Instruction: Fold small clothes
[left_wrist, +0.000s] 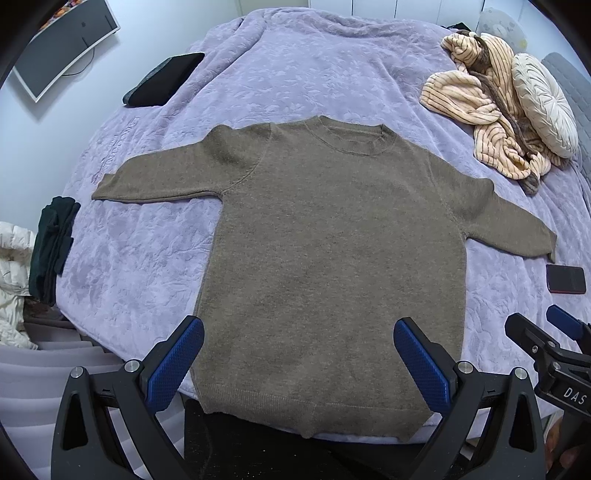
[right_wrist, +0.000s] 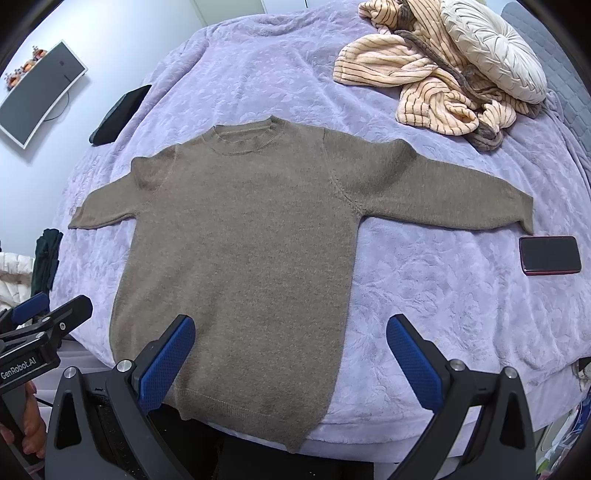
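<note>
Holding: your left gripper (left_wrist: 298, 363) and right gripper (right_wrist: 290, 360) hover wide apart, empty, at the hem.
Sweater (left_wrist: 332, 251): flat on the bed (left_wrist: 295, 81), sleeves spread.
Progress: you have no fold made; everything remains.

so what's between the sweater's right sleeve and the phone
Nothing: only bare purple blanket between the sweater sleeve cuff and the phone, clearest in the right wrist view.

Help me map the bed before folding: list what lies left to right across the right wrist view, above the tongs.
Dark green clothes at the bed's left edge → brown sweater's left cuff → sweater body → sweater's right cuff → phone on the purple blanket.
</note>
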